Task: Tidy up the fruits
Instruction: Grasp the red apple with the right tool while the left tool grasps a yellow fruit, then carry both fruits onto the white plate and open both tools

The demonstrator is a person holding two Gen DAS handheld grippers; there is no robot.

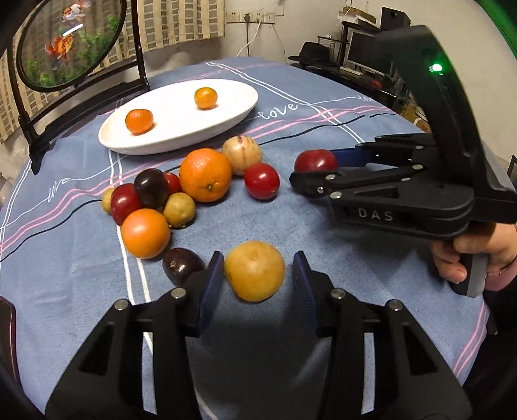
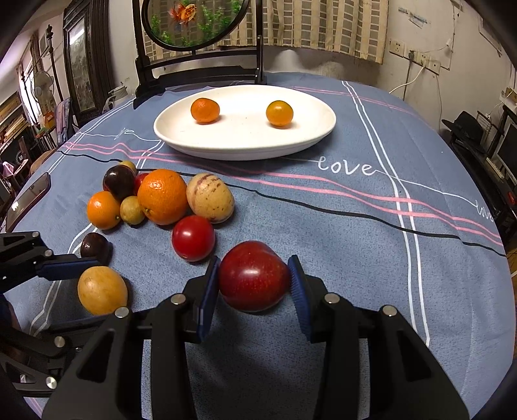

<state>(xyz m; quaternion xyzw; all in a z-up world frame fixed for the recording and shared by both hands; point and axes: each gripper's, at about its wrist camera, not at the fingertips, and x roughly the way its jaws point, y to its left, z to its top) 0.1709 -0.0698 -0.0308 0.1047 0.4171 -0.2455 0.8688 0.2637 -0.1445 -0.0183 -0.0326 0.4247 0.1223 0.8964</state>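
My left gripper [image 1: 258,278] is open around a yellow round fruit [image 1: 255,270]; a gap shows on its right side. The fruit also shows in the right wrist view [image 2: 102,289]. My right gripper [image 2: 253,281] has both pads against a dark red apple [image 2: 253,276], which rests low over the cloth; it also shows in the left wrist view [image 1: 315,161]. A white oval plate [image 2: 245,142] at the back holds two small oranges [image 2: 205,110] [image 2: 279,113]. A pile of mixed fruit lies left of centre, with a large orange [image 2: 162,196] in it.
The table wears a blue cloth [image 2: 355,226] with pink and white lines. A round mirror on a black stand [image 2: 194,22] is behind the plate. A red tomato [image 2: 193,237] and a dark plum [image 2: 94,245] lie loose near the grippers. A phone [image 2: 27,200] lies at the left edge.
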